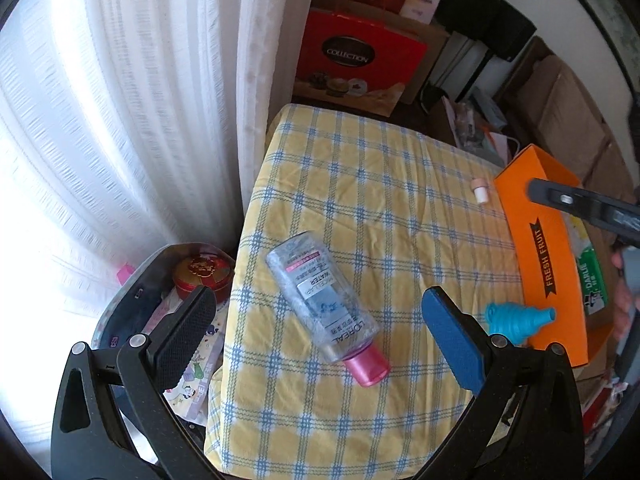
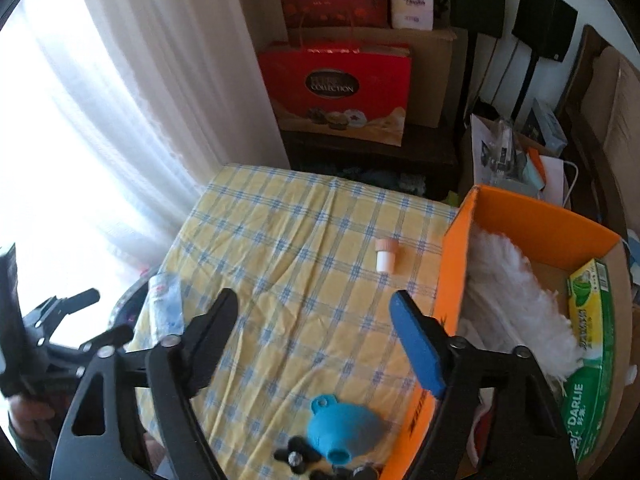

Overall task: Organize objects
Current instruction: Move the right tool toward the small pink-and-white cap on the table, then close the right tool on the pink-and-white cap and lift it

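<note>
The left gripper hangs wide open over the clear, pink-capped bottle, pads clear of it and gripping nothing. The bottle lies on its side near the 9 o'clock edge of the checked tablecloth — soft, creased cotton, yellow with blue lines. The cloth's middle is bare towards 12 o'clock. The right gripper also stands open and empty; below it, at 6 o'clock, lies a blue ribbed funnel (rubbery-looking), just beside the orange cardboard box. A small pink-capped stopper lies at 1 o'clock, near the box wall. Inside sit fluffy white fibres and a green Darlie carton.
</note>
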Tool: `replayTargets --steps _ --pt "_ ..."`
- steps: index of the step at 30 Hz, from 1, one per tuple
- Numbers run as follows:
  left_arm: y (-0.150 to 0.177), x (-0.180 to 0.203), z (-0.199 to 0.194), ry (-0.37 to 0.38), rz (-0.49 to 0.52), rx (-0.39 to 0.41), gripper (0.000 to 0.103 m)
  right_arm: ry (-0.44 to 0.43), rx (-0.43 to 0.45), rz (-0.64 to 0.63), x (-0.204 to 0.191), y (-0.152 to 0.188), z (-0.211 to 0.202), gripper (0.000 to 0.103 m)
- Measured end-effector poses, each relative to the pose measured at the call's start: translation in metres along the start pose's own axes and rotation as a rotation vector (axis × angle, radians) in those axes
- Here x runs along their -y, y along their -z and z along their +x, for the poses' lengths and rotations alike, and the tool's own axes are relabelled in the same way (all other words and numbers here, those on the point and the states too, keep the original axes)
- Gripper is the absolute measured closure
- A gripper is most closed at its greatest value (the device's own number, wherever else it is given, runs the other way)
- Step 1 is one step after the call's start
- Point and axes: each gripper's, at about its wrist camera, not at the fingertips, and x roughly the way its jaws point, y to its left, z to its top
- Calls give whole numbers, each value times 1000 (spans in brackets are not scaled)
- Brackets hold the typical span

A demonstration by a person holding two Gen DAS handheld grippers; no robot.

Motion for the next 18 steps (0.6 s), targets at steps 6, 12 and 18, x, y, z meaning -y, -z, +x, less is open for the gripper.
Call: replayTargets --steps 6,12,18 --pt "-2 7 7 24 15 -1 0 59 -49 30 7 -18 35 48" --pt "1 15 17 34 35 -9 0 135 -99 52 18 -34 70 52" --pt "1 18 22 24 54 -7 0 210 -150 42 26 -40 99 53"
